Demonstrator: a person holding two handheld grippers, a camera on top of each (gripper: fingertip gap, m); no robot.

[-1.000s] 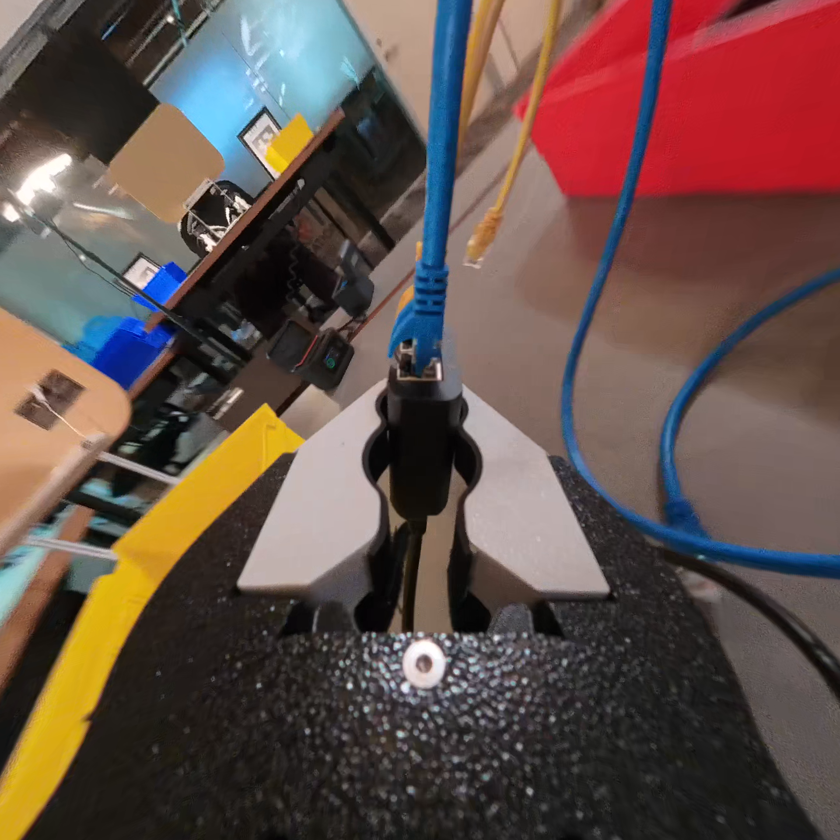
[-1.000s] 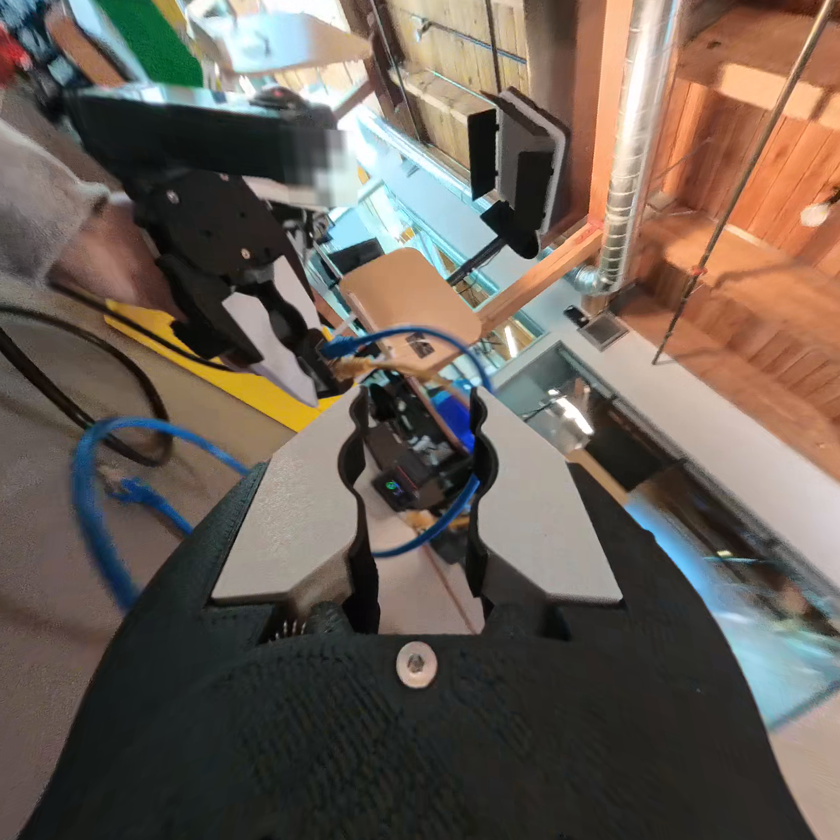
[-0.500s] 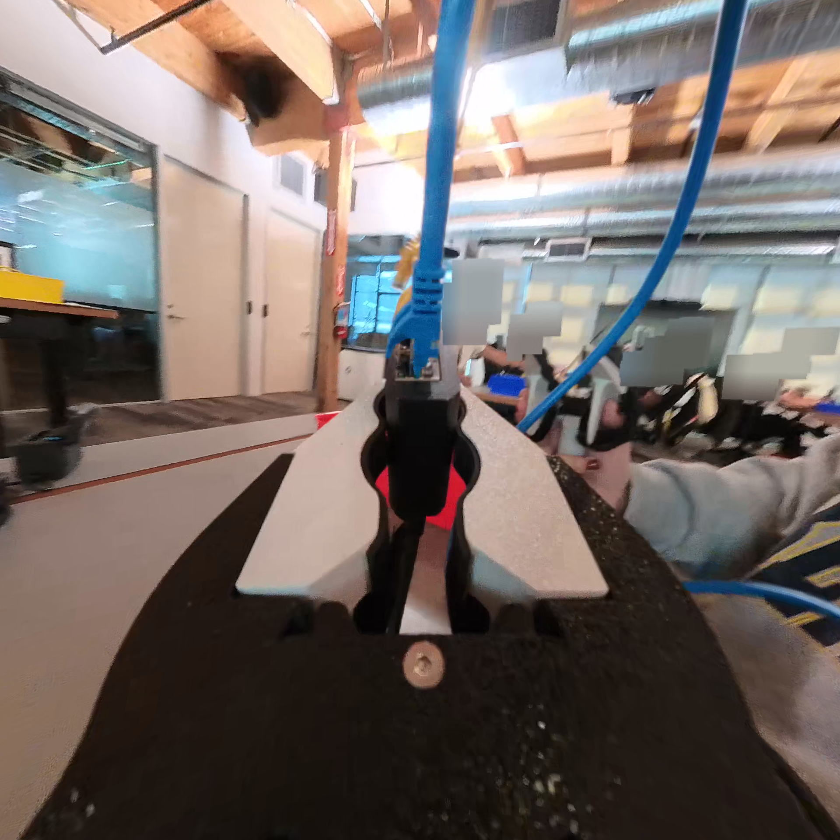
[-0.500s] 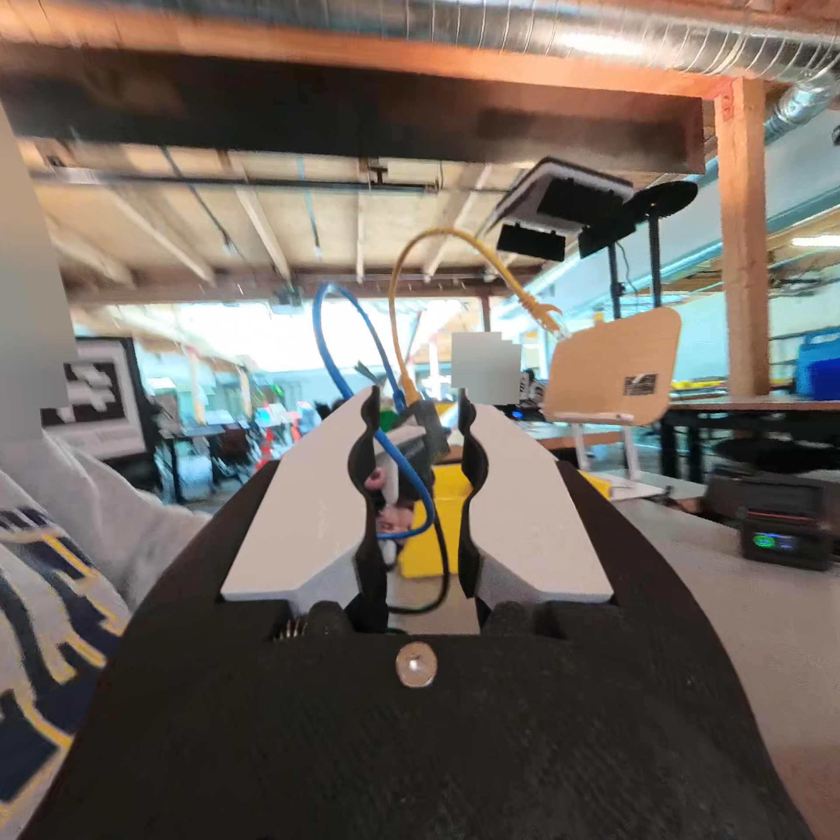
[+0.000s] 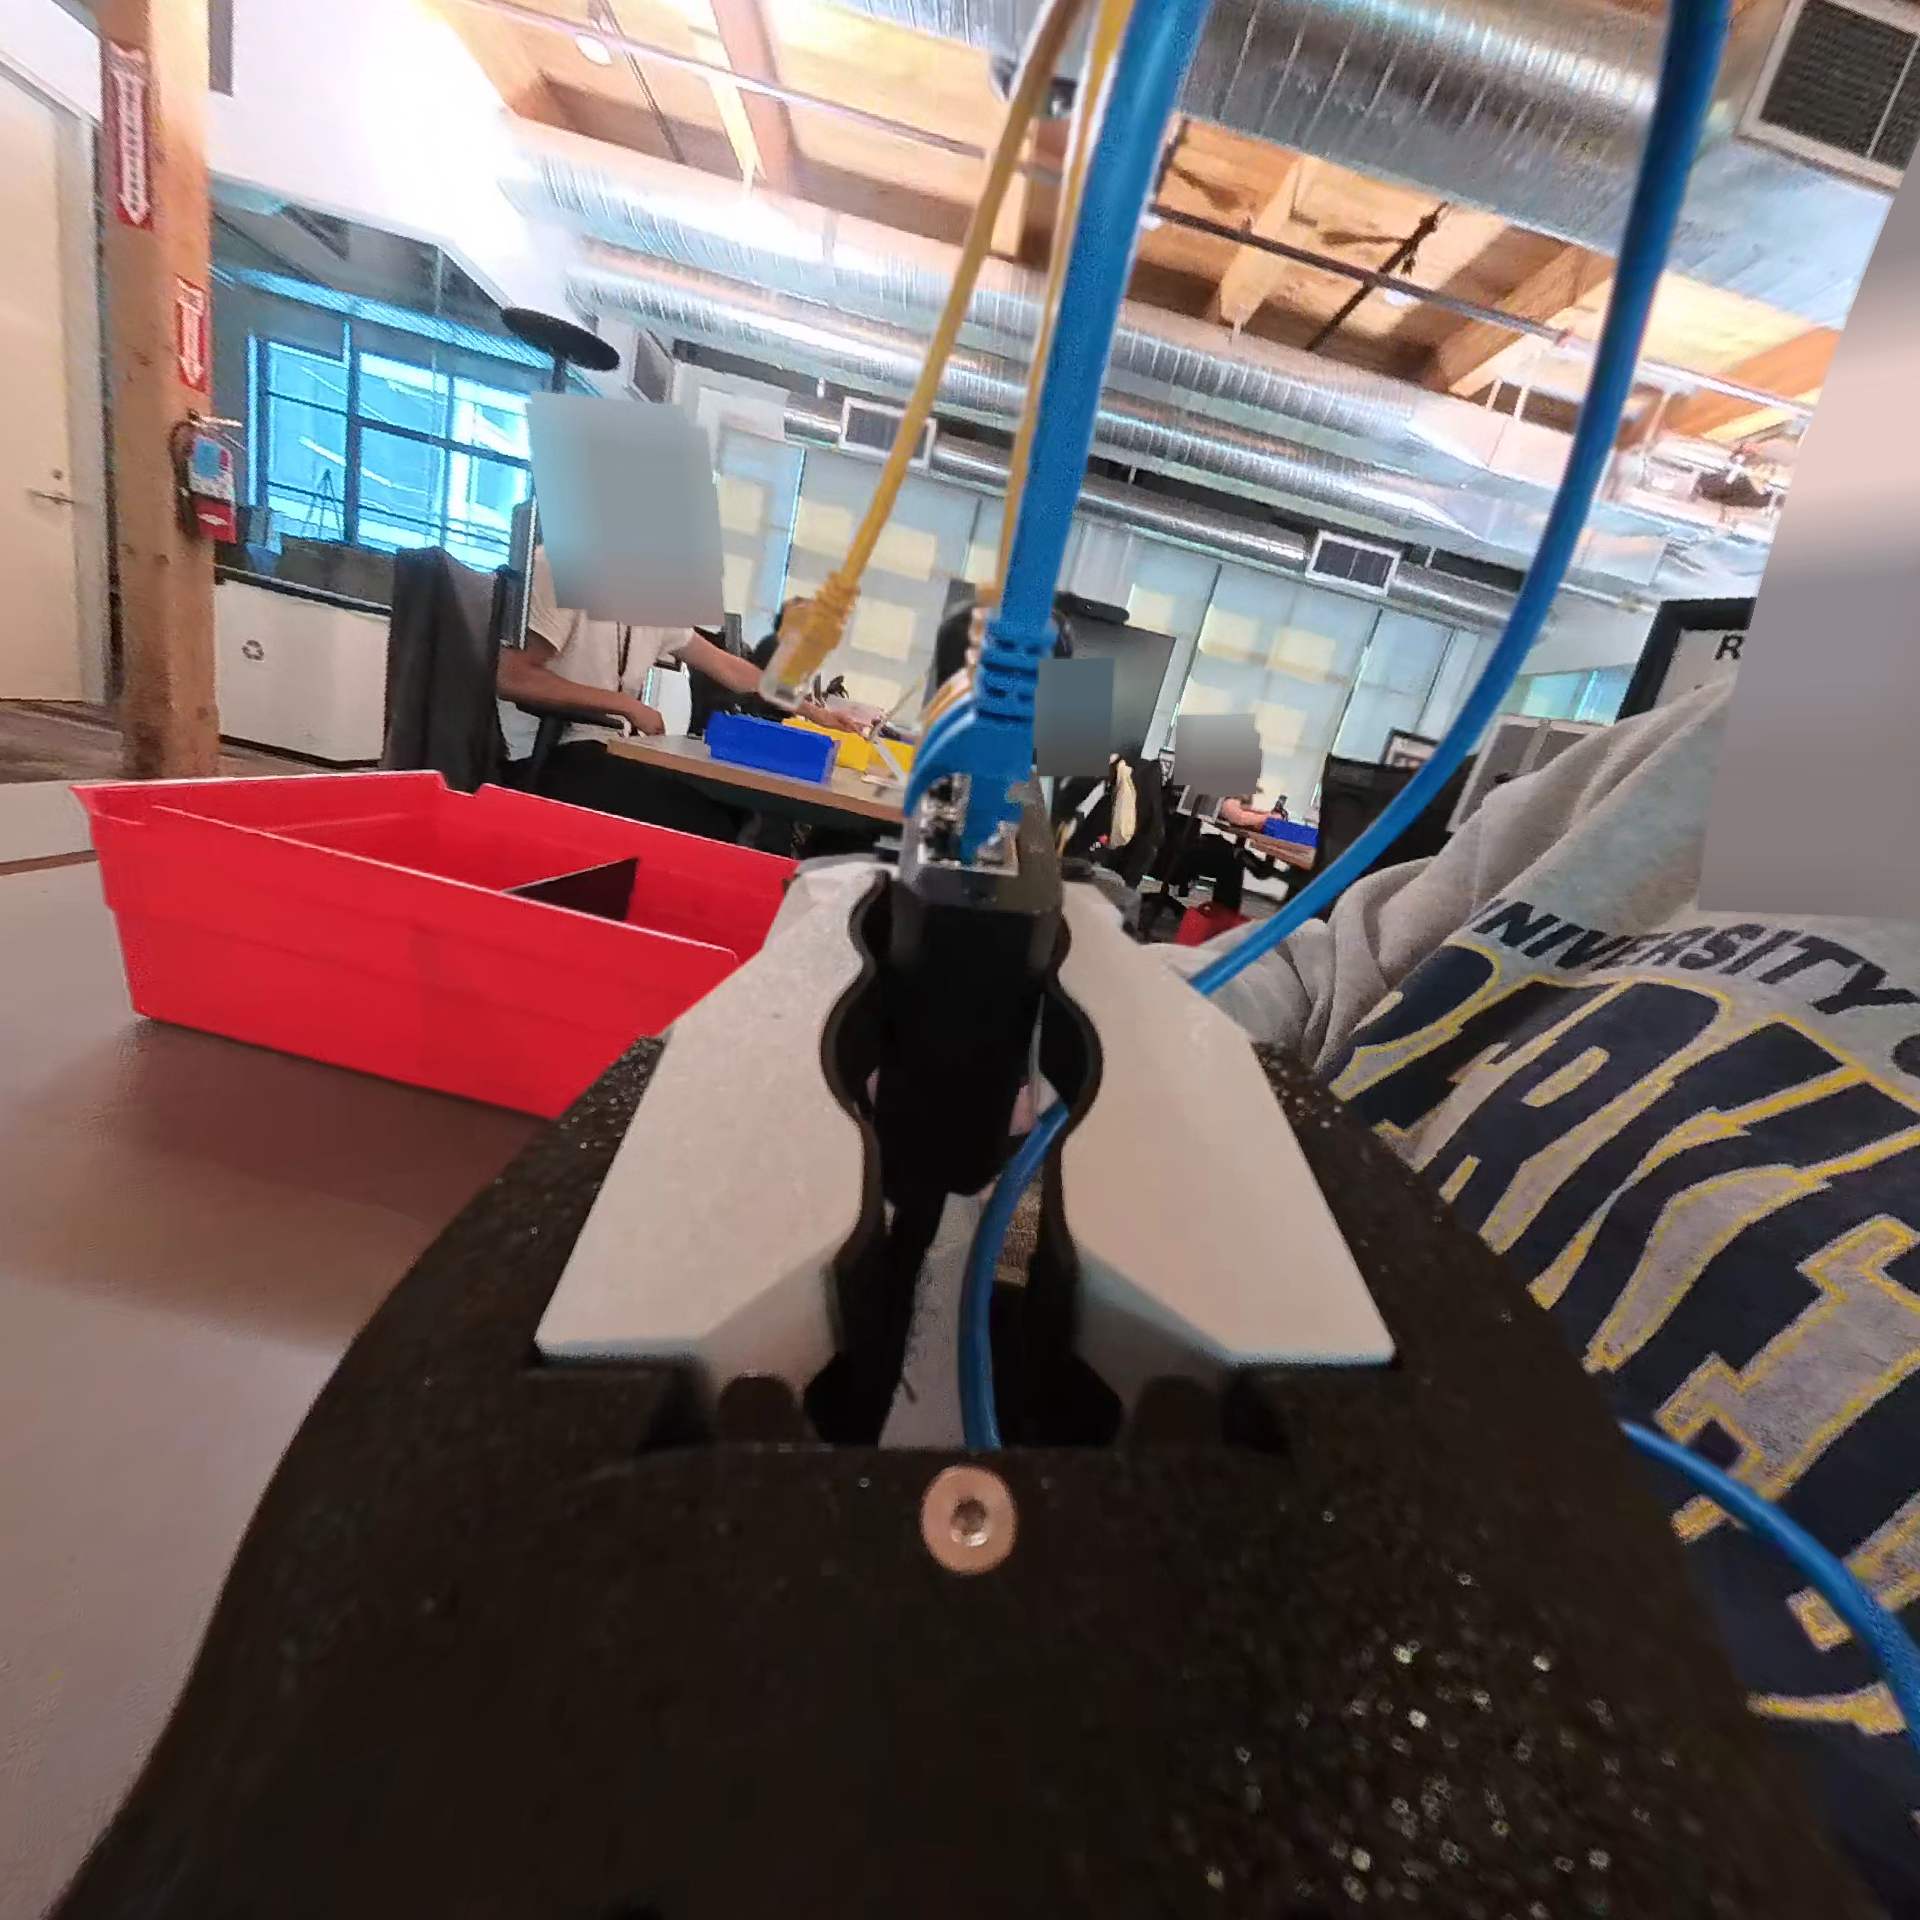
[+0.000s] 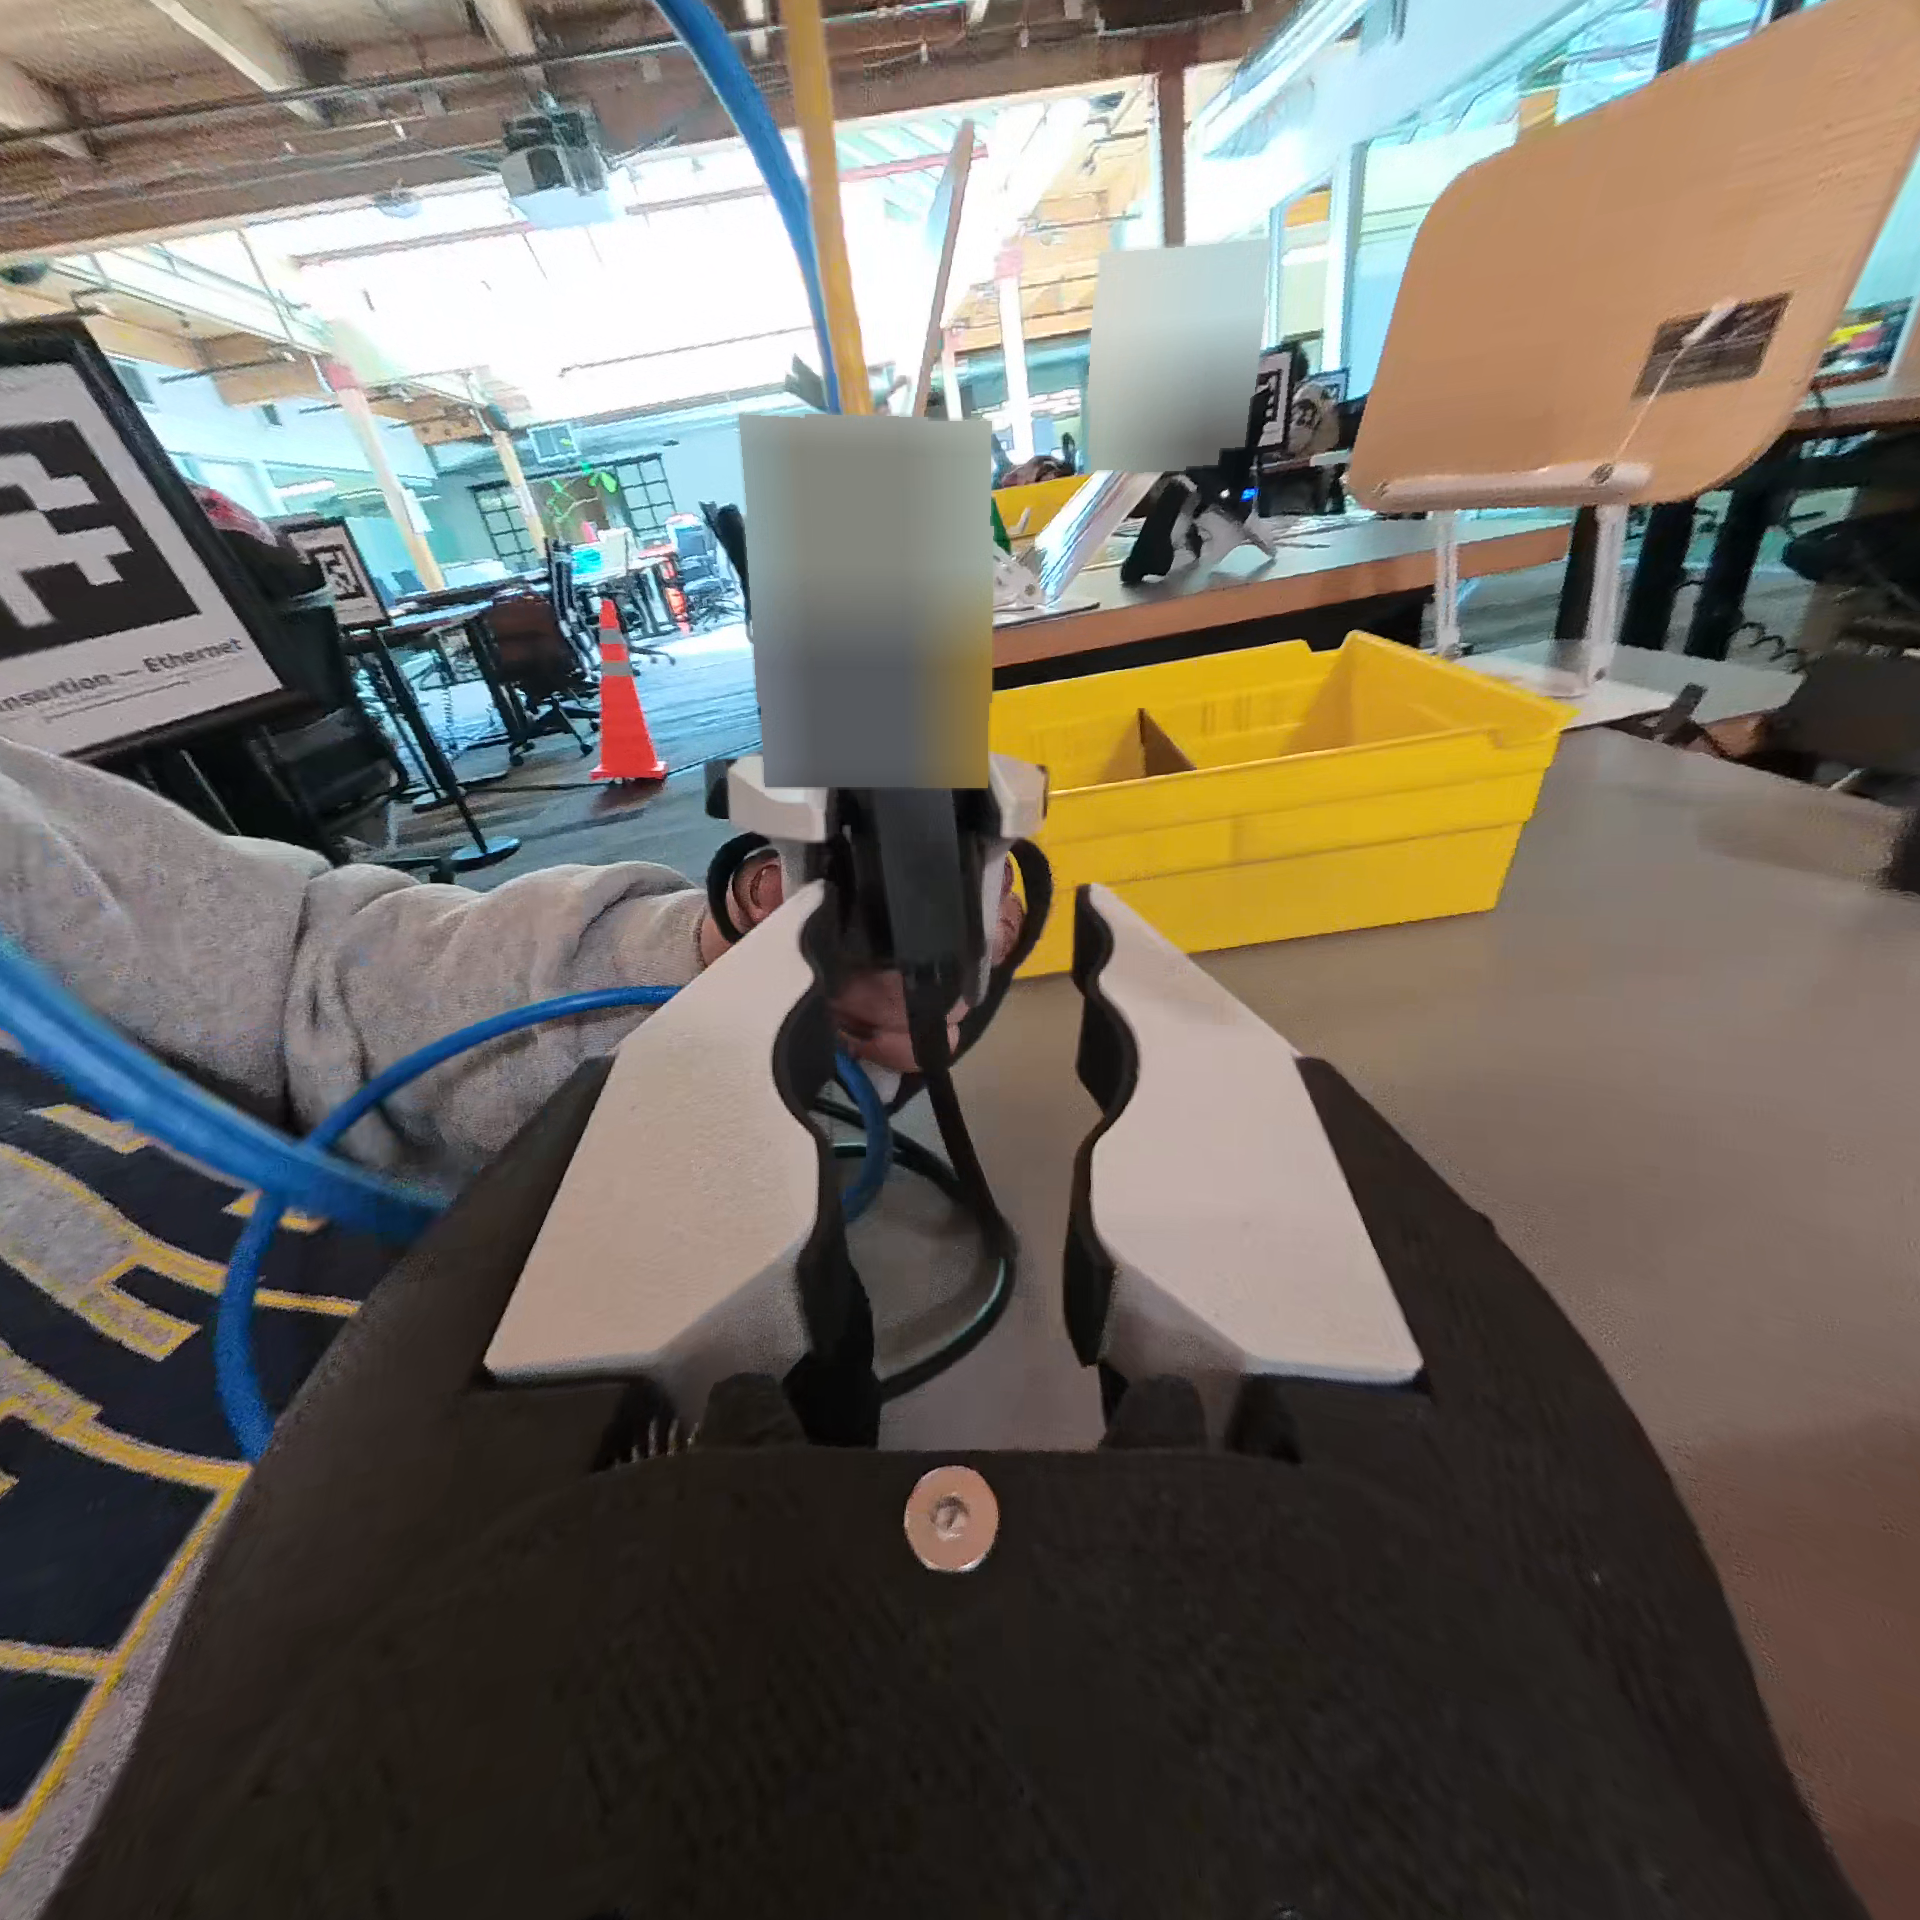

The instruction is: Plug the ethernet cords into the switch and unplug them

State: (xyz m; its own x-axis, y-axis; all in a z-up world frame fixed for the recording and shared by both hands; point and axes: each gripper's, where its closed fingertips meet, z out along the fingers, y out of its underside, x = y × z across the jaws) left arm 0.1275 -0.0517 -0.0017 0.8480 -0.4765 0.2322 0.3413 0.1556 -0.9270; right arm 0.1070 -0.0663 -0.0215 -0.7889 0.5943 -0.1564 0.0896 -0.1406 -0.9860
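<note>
Above the brown table (image 5: 156,1195), left gripper (image 5: 961,914) is raised and pointing roughly level, its jaws clamped on the black switch (image 5: 961,1029), which stands upright between the grey fingers (image 5: 727,1143). A blue ethernet cord (image 5: 1081,364) is plugged into the switch's top port, connector boot (image 5: 997,717) seated, cable running up out of frame; a second blue run loops down on the right in front of the person's grey sweatshirt (image 5: 1610,1091). The yellow ethernet cord (image 5: 935,364) hangs to the left with its free plug (image 5: 805,644) dangling clear of the switch. Right gripper (image 6: 945,935) is also held level, aimed at the left one from just beside it, jaws spread with nothing between them. The sweatshirt carries navy-and-yellow lettering, and a framed black-and-white marker sign (image 6: 94,540) with a caption line stands at the left of the right wrist view; not transcribing either. Only the left view shows the red divided bin (image 5: 416,935) on the table and the port end of the switch. Only the right view shows the yellow divided bin (image 6: 1268,790), an orange traffic cone (image 6: 623,696), a tilted wooden board (image 6: 1621,260) on a stand, the black lead (image 6: 956,1122) trailing from the switch's underside, and the person's sleeve (image 6: 364,977) behind the left gripper.
</note>
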